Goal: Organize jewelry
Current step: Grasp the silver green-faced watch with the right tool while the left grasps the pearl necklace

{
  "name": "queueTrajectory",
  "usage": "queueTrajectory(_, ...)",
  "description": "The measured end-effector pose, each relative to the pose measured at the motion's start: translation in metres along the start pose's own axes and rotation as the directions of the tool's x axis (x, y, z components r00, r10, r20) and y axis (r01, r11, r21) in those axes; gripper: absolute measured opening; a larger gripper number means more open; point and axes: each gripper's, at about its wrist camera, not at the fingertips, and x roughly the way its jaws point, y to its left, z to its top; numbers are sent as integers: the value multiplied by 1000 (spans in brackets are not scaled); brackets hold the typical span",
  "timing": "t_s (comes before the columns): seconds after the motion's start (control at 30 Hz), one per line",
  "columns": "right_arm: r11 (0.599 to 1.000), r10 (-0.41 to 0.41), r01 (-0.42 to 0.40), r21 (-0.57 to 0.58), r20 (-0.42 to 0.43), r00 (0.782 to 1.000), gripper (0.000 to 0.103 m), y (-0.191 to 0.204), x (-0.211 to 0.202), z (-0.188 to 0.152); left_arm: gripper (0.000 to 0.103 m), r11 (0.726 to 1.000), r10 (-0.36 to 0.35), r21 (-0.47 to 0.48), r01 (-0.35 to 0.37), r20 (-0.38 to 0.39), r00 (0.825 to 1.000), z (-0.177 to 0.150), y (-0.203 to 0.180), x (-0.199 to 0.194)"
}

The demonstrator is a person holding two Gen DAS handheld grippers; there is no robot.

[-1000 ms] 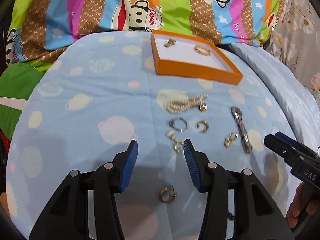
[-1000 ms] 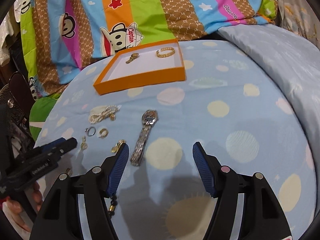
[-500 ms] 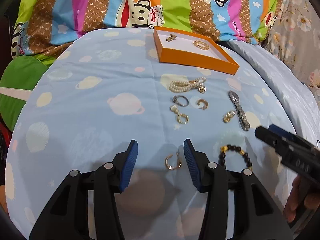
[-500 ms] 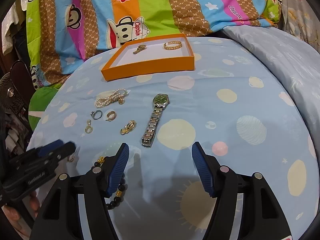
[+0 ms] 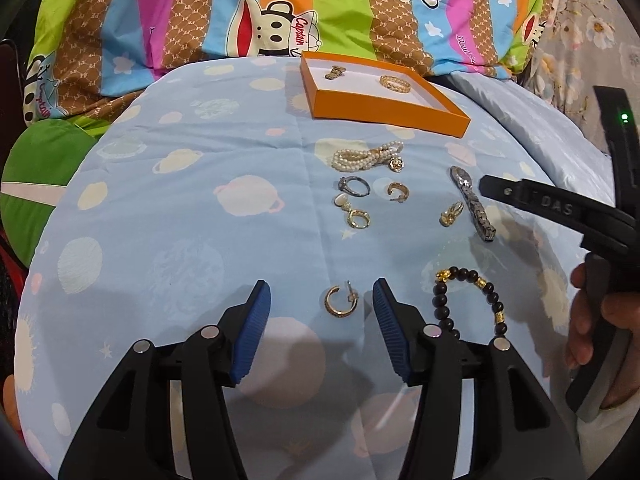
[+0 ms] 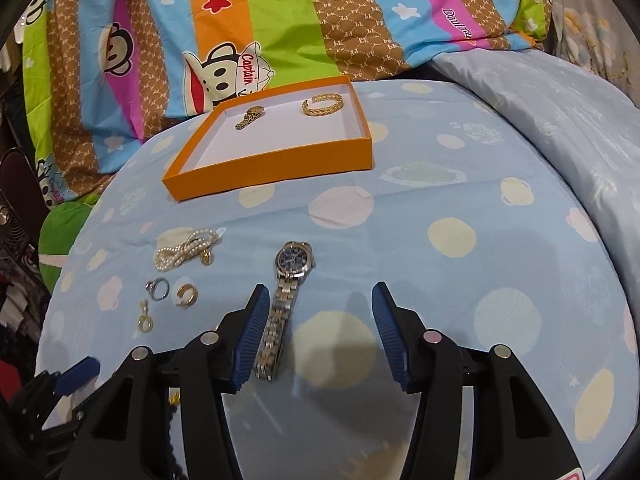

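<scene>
A gold hoop earring (image 5: 340,301) lies on the blue sheet between the fingers of my left gripper (image 5: 320,286). Its jaws are opening and the pads do not touch the hoop. My right gripper (image 6: 319,288) is closing, with the strap of a silver watch (image 6: 286,304) lying beside its left pad (image 6: 252,332), not pinched. The orange tray (image 6: 272,168) at the back holds a small gold watch (image 6: 250,117) and a gold bangle (image 6: 323,104). A dark bead bracelet (image 5: 468,300) lies right of the left gripper.
Between the grippers and the tray lie a pearl bracelet (image 5: 366,158), a silver ring (image 5: 354,186), a gold hoop (image 5: 399,192), a drop earring (image 5: 354,214) and a gold earring (image 5: 451,213). A striped cartoon quilt (image 6: 248,20) rises behind the tray. A hand (image 5: 588,320) shows at the right.
The left gripper drew back, so the hoop earring now lies between its fingertips, and its jaws widened. The right gripper moved over the watch and its jaws narrowed.
</scene>
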Motion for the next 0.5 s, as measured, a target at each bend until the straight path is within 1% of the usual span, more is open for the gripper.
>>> queueTrajectory(0.2,999,-20,20,-26,-12,1000,52,11,18,8,51,1000,2,-20,-1,25,1000,13,5,-1)
queueTrajectory(0.23,999,-21,21,-30,-16,1000,50,12,20,8,51,1000,4,-21,-3,30,1000,16,5,-1)
queueTrajectory(0.3,999,-32,31,-35,-18,999,46,13,23,8,51,1000,7,-24,-6,38,999,21,7,0)
queueTrajectory(0.37,998,-44,43,-40,-14,999,38,12,25,9,51,1000,9,-24,-8,47,999,27,8,2)
queueTrajectory(0.4,998,-42,42,-38,-14,999,36,11,25,9,51,1000,11,-23,-10,51,999,30,9,3)
queueTrajectory(0.47,999,-41,40,-36,-11,999,24,10,26,10,51,1000,14,-18,-13,64,998,38,9,5)
queueTrajectory(0.5,999,-40,40,-36,-10,999,24,10,26,10,51,1000,16,-15,-15,69,998,41,9,6)
